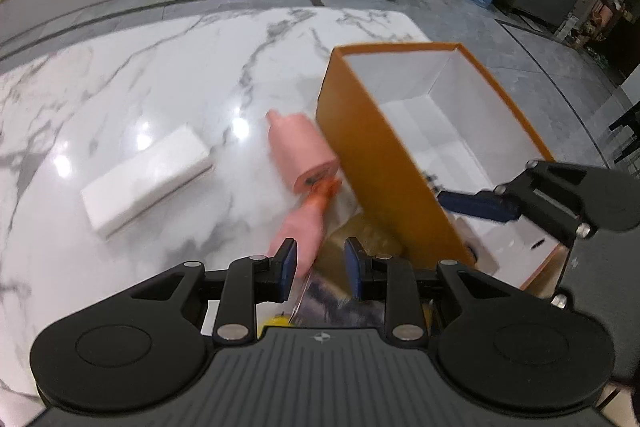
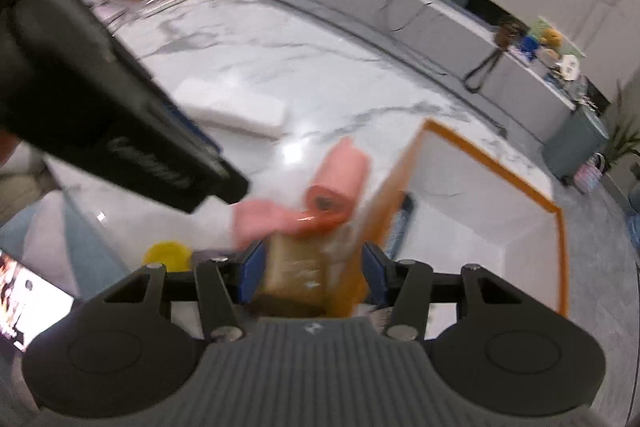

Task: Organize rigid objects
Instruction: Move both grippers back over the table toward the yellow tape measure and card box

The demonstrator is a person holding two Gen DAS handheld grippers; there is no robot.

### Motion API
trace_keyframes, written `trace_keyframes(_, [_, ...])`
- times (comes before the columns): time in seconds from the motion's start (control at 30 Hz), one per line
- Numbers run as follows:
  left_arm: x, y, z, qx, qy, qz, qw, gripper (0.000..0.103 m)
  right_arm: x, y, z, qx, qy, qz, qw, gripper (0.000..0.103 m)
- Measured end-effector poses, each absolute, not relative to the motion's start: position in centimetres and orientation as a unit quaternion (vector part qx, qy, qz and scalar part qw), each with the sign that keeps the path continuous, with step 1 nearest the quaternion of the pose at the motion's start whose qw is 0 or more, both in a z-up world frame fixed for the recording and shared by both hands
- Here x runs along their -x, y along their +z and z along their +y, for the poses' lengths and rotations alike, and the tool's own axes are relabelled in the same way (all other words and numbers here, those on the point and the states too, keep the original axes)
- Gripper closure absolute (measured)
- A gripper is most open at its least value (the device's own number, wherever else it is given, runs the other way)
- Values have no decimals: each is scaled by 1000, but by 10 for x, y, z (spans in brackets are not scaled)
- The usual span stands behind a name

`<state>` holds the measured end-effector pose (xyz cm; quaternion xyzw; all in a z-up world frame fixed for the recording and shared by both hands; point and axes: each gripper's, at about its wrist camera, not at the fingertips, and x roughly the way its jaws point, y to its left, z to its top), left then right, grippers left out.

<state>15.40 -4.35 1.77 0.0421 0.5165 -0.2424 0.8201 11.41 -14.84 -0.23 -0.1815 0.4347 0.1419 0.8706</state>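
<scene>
We see a white marble table (image 1: 160,75) at frame centre, grey tiled floor (image 1: 460,11) beyond. The orange box (image 1: 372,163) sits right, pink roll (image 1: 304,155) touching its wall. Left gripper (image 1: 320,263) nearly closed on a clear wrapper (image 1: 320,291); right gripper (image 2: 314,273) half-open around a blurred tan item (image 2: 296,271), contact unclear.

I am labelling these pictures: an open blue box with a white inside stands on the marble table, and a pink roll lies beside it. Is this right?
Not quite: the box is orange, not blue, as the left wrist view shows. It is open, white inside, on the marble table, with the pink roll beside it.
</scene>
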Motion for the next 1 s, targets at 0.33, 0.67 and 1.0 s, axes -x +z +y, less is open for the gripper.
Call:
trace_keyframes(0.33, [-142,-20,-1,-15,-227,548,805,71,-108,-45,-105,217,153,478,838,50])
trace_keyframes(0.67, [-139,-54,10,-33,-273,558,783,71,-106,-73,-80,255,173,511,802,44])
trace_keyframes(1.0, [-133,-72,5,-80,-318,552,767,45,-104,-91,-71,288,194,517,782,47])
